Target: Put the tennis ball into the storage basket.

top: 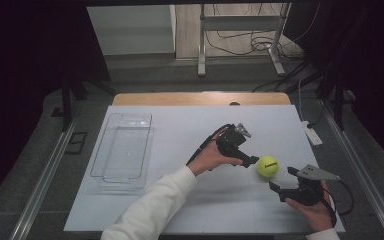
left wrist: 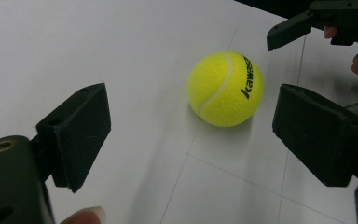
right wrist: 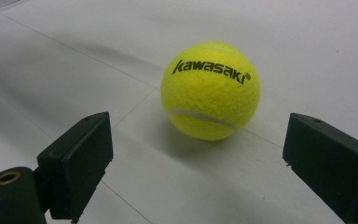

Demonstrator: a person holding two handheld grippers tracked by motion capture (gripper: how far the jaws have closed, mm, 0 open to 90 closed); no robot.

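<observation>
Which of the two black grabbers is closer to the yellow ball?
The left gripper, beside the see-through tray's side. Its jaw tip nearly reaches the tennis ball, while the right gripper sits a bit farther back. Both are open.

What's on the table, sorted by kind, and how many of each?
Tennis ball: 1, yellow
Clear tray: 1
Hand-held grippers: 2, left gripper and right gripper, both open beside the ball
Total: 4
</observation>
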